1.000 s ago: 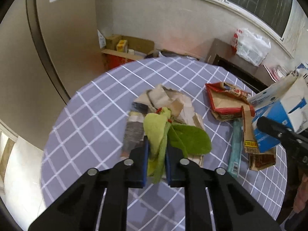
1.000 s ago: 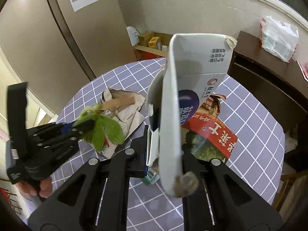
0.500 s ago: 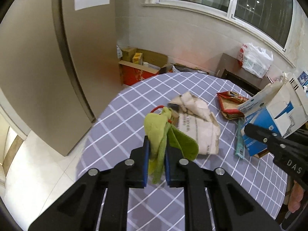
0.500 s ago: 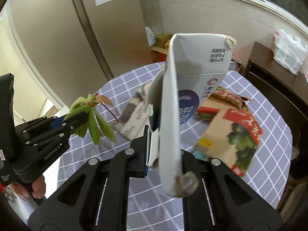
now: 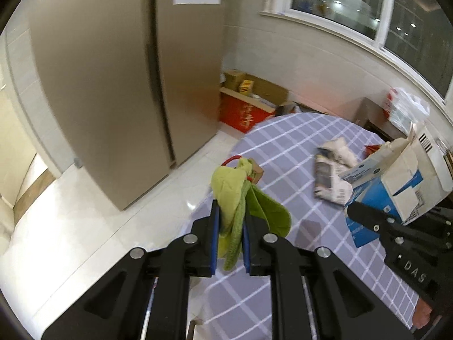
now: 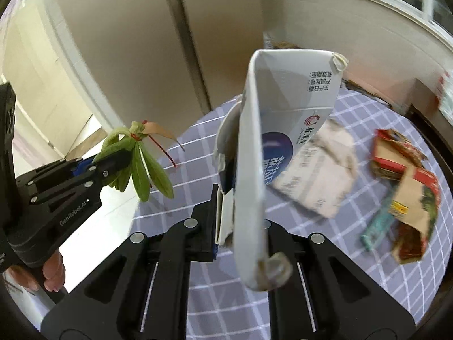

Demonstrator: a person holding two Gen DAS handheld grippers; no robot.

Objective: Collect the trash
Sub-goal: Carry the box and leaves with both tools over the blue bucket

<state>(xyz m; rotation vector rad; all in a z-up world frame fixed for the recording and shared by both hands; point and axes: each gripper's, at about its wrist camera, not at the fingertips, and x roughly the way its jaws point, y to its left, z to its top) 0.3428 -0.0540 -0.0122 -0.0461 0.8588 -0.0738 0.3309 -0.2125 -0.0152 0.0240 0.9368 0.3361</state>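
over the table edge (image 5: 283, 130) my left gripper (image 5: 230, 240) is clamped on a bunch of green leaves (image 5: 240, 198), my right gripper (image 6: 240, 221) pinching a flattened milk carton (image 6: 271, 147), both lifted clear, i judge for carrying to a bin i cannot see; crumpled paper (image 6: 317, 181) and torn red packaging (image 6: 407, 187) remain on the checked cloth, nothing blocking

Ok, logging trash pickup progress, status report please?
Left gripper shut on leaf bundle. Right gripper shut on milk carton. Torn packaging on table.
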